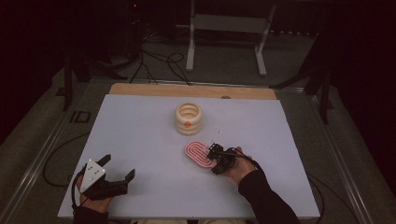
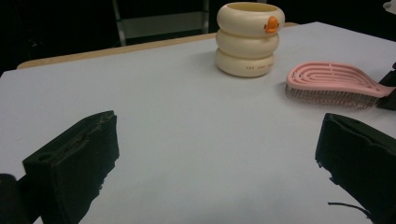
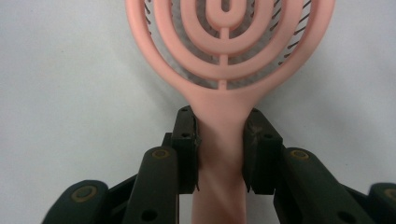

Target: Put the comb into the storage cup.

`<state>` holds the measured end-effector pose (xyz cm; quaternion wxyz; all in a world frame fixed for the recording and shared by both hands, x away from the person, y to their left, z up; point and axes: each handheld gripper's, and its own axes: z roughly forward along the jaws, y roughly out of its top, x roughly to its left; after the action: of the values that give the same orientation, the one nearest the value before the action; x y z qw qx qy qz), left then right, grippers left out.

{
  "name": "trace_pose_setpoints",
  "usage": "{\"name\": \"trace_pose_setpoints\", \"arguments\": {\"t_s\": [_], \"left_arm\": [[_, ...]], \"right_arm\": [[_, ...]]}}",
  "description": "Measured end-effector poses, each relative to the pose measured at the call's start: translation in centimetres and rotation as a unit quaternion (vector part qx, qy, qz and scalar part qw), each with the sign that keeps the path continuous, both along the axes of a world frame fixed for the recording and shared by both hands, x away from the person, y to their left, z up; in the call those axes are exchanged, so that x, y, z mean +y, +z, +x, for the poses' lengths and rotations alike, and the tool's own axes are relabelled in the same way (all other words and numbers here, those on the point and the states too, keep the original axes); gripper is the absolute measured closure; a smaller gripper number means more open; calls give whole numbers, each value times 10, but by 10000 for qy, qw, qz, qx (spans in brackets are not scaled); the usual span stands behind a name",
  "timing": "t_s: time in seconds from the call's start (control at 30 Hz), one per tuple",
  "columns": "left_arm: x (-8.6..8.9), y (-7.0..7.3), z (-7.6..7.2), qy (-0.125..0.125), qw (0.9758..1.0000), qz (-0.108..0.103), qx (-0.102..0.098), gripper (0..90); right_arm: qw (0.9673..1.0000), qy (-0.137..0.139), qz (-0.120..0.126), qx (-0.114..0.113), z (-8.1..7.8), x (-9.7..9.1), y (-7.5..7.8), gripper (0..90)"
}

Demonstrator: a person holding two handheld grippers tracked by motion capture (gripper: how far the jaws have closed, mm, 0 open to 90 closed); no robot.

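Slippage is the main risk: the pink hairbrush (image 3: 229, 60), lying bristles-down at 4 o'clock from the cream ring holder (image 1: 188, 118), is clamped by the right gripper (image 3: 222, 149) on its narrow, tapered handle only. Lifted there, the head could be rotated downward. The left gripper (image 1: 116, 170) is held open, empty.

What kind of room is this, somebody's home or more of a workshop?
Most likely a lab or recording studio, not a home. A bare white table stands in a dark room, cables trail over the floor behind it, and a metal stand waits beyond. A person works a pink hairbrush with hand-held grippers.
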<state>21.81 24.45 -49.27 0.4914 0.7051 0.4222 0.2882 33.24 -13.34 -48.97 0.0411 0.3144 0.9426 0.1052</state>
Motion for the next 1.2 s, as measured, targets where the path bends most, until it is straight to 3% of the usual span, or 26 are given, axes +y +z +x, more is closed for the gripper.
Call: {"name": "trace_pose_setpoints", "arguments": {"t_s": [0.3, 0.57, 0.77, 0.87, 0.97, 1.0, 1.2], "left_arm": [[0, 0, 0, -3, 10000, 16, 12, 3], [-1, -1, 1, 9, 10000, 40, 44, 3], [-1, -1, 1, 8, 10000, 58, 54, 3], [-1, -1, 1, 11, 10000, 64, 53, 3], [-1, -1, 1, 9, 10000, 74, 55, 3], [-1, -1, 1, 6, 10000, 72, 54, 3], [-2, -1, 1, 14, 9999, 89, 60, 4]], "right_arm": [[9998, 40, 92, -156, 0, 0, 1, 694], [9989, -72, 354, -309, -3, -3, 10, 695], [9956, -238, 722, -542, -8, -8, 18, 695], [9918, -288, 1031, -697, -12, -13, 22, 694], [9904, -297, 1124, -753, -13, -15, 23, 695], [9864, -359, 1367, -842, -16, -20, 23, 694], [9796, -400, 1636, -1098, -22, -24, 23, 695]]}}
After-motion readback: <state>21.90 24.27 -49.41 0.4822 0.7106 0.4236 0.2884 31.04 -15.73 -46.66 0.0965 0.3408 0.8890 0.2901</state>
